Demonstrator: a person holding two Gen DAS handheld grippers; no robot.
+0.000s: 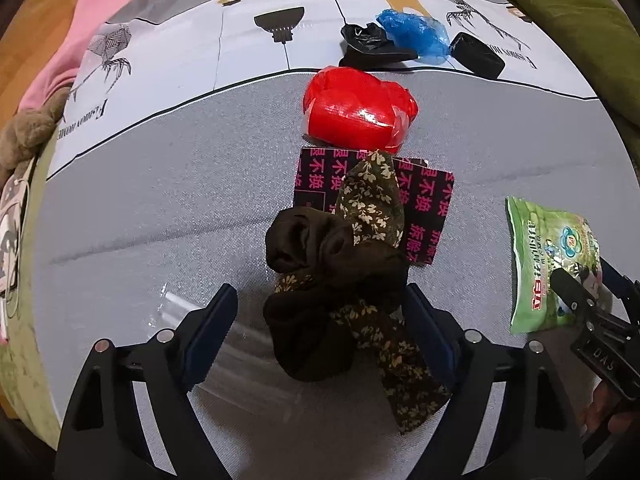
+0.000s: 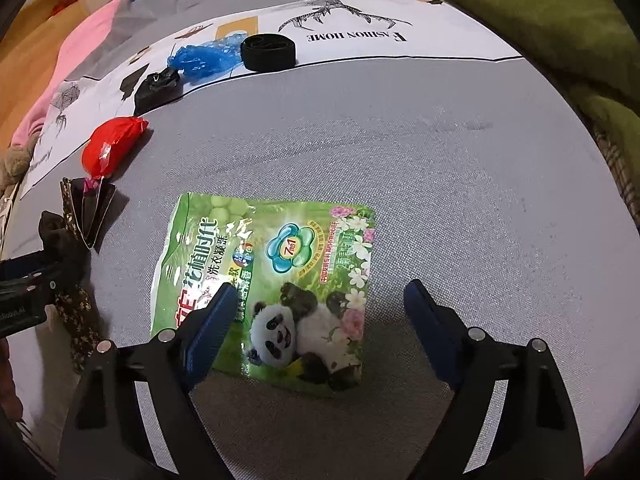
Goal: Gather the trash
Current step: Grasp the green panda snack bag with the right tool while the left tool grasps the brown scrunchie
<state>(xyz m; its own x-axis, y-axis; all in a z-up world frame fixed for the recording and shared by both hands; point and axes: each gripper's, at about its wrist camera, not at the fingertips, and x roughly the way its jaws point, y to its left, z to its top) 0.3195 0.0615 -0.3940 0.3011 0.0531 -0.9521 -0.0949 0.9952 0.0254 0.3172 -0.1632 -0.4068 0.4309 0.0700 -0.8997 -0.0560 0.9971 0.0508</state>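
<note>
My left gripper (image 1: 320, 308) is open, its jaws on either side of a dark brown and floral cloth bundle (image 1: 340, 280) lying on the grey bed sheet (image 1: 160, 208). Behind it lie a black card with pink characters (image 1: 428, 204) and a red plastic bag (image 1: 356, 110). My right gripper (image 2: 320, 304) is open over a green panda detergent pouch (image 2: 276, 288), its left finger (image 2: 212, 316) above the pouch. The pouch also shows in the left wrist view (image 1: 548, 260), with the right gripper (image 1: 592, 304) on it.
A blue plastic cover (image 1: 416, 34), a crumpled black bag (image 1: 368, 46) and a black band (image 1: 478, 54) lie on the white printed cloth (image 1: 168, 56) at the back. A green blanket (image 2: 540, 20) lies to the right, pink fabric (image 1: 80, 40) to the left.
</note>
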